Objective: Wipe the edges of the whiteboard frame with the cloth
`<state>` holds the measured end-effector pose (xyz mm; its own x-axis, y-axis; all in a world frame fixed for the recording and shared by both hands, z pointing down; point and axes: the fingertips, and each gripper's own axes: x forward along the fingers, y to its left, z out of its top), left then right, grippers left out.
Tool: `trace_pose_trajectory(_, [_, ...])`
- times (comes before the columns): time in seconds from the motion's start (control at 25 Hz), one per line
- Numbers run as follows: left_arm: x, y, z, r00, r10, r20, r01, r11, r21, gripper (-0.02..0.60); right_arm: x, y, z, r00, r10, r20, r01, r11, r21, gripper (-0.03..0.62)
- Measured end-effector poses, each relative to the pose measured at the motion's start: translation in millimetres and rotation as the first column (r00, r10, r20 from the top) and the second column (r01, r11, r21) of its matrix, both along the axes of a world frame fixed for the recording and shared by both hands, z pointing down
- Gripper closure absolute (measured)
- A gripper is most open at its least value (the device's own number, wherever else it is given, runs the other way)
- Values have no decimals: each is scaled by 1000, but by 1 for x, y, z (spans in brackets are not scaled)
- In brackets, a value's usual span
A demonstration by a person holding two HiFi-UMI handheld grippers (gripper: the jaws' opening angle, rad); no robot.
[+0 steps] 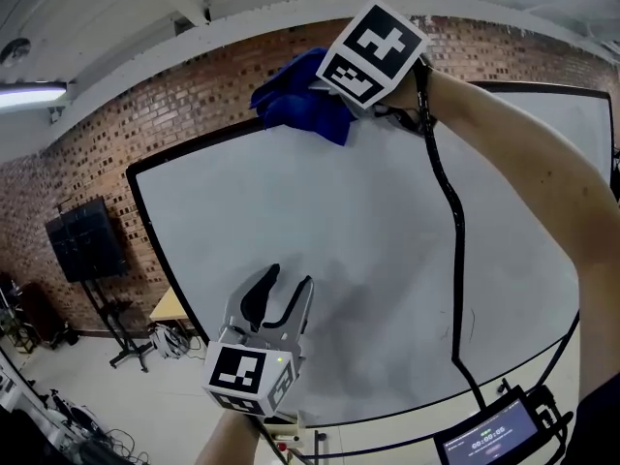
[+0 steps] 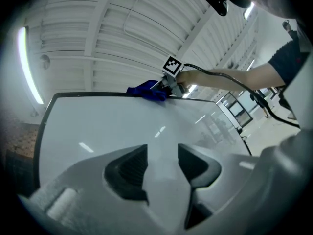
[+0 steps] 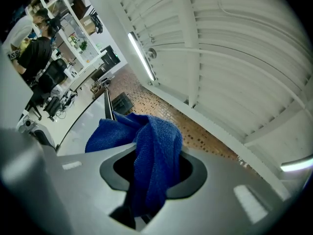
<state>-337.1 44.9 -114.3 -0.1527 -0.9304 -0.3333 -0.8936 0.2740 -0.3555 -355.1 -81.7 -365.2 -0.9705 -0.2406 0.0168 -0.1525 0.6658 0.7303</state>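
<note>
The right gripper [image 1: 327, 89] is clamped on the blue cloth [image 1: 295, 102], which bunches against the top edge of the whiteboard frame [image 2: 88, 94], near the frame's upper left corner. That top edge runs long to either side of the cloth, so the wiping stroke should follow it sideways. The left gripper [image 1: 289, 280] hangs low in front of the frame, well below the cloth, its jaws almost together on nothing.
</note>
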Motion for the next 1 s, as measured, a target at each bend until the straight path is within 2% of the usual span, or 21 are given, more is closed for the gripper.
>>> trace_pose_trajectory(0.16, [42,-22,-21,1000,-15,6,15,999,-32,383,32,-22,-24,1000,27,-1,-27,1000,8,467])
trace_pose_trajectory(0.32, [65,-37,1,999,-26,20,27,998,-49,383,49,-33,-9,998,63,11,-64,997,48,467])
trace_pose_trajectory(0.48, [70,-52,28,1000,-12,17,14,997,-75,383,51,-42,9,998,70,8,-70,997,35,467])
trace_pose_trajectory(0.6, [71,-62,30,1000,12,17,-11,997,-82,383,53,-54,13,997,78,2,-78,997,9,467])
trace_pose_trajectory(1.0, [69,-80,25,994,104,31,-103,994,-23,383,71,-108,17,979,202,2,-202,979,-28,468])
